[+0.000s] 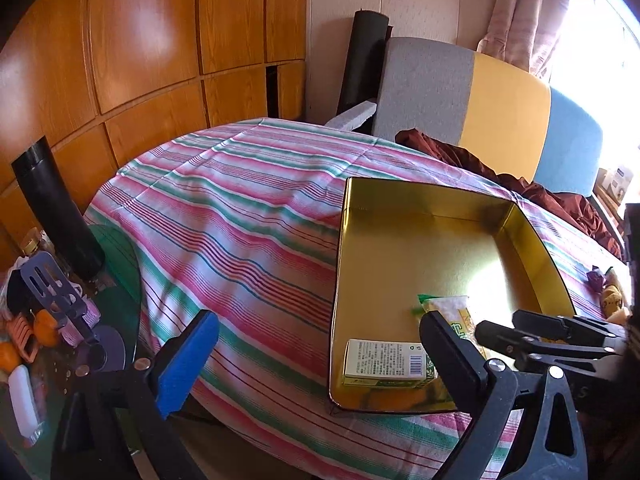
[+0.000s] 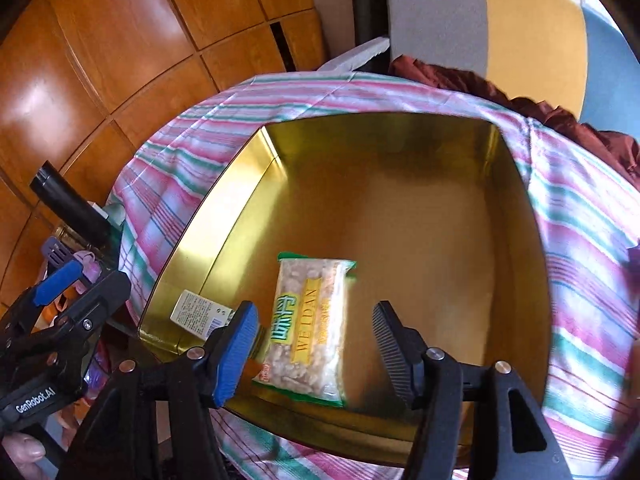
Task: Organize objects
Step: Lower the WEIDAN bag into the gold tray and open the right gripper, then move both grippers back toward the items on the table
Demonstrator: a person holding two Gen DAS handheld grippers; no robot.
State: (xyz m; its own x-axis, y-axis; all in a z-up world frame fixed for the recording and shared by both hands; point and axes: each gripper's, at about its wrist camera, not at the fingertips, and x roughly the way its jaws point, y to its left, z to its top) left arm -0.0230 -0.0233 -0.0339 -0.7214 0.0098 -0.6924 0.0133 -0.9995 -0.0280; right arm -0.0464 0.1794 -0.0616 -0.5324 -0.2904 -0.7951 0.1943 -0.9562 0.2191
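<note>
- A striped cloth (image 1: 240, 208) covers the counter, wood panelling (image 1: 140, 40) behind it.
- A gold tin (image 2: 224, 208) sits open on the cloth.
- A snack packet (image 2: 310, 320) lies flat on the tin's floor, a small box (image 2: 196, 314) near its corner.
- The right gripper (image 2: 316, 344) hovers over the packet, jaws parted, pads clear of it.
- The left gripper (image 1: 320, 356) hangs at the tin's near edge, jaws wide, holding nothing.

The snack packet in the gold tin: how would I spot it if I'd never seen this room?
Find the table under the pink and green striped cloth, then the big open gold tin on it. Two things lie inside: the snack packet is the clear, green-edged pouch with a yellow label, while its neighbour in the corner is a small pale printed box.
</note>
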